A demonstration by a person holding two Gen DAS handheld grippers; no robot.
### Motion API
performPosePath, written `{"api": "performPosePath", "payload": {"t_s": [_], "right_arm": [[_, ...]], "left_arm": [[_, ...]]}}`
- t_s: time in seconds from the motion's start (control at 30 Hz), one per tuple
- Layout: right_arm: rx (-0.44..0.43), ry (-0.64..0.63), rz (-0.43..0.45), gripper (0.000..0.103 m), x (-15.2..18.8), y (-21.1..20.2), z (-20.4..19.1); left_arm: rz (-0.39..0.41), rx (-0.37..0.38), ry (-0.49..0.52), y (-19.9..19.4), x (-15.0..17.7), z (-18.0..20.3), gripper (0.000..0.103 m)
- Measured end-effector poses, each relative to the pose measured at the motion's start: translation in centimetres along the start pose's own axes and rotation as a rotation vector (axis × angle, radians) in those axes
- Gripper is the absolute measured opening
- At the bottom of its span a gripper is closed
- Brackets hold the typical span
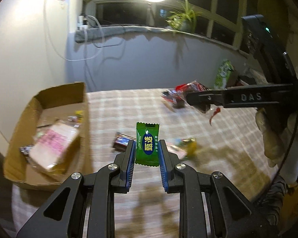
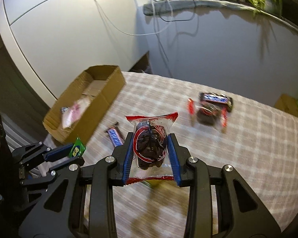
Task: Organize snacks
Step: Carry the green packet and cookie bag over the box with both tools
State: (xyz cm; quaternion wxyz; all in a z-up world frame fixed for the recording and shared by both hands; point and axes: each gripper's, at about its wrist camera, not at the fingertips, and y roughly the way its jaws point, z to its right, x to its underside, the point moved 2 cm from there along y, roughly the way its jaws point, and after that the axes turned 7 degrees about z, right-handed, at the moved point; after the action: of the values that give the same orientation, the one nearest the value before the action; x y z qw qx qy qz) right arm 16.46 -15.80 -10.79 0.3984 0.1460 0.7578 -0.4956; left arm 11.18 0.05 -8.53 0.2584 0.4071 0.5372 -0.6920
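Note:
My left gripper point(image 1: 147, 144) is shut on a green candy packet point(image 1: 147, 142) and holds it above the checked tablecloth; it also shows in the right wrist view point(image 2: 69, 151) with the green candy packet point(image 2: 77, 149). My right gripper point(image 2: 151, 138) is shut on a clear red-edged packet of dark snacks point(image 2: 150, 146), lifted off the table; in the left wrist view it point(image 1: 200, 101) holds that packet point(image 1: 188, 91). A cardboard box point(image 1: 49, 130) at the left, also in the right wrist view point(image 2: 101, 103), holds a pink packet point(image 1: 51, 146) and other snacks.
Loose snacks lie on the table: a dark bar point(image 1: 121, 142) and a yellow wrapper point(image 1: 188, 144) under my left gripper, a blue-labelled bar point(image 2: 115, 136), and a pile of dark and red packets point(image 2: 212, 107). A green bag point(image 1: 223, 73) stands at the far right.

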Motion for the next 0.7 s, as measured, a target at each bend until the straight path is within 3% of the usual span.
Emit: {"api": "performPosePath", "payload": {"t_s": [0.7], "right_arm": [[-0.125, -0.125, -0.001, 0.035, -6.5, 7.7, -10.5]], "left_arm": [[0.039, -0.207, -0.124, -0.3, -2.0, -12.8, 0.021]]}}
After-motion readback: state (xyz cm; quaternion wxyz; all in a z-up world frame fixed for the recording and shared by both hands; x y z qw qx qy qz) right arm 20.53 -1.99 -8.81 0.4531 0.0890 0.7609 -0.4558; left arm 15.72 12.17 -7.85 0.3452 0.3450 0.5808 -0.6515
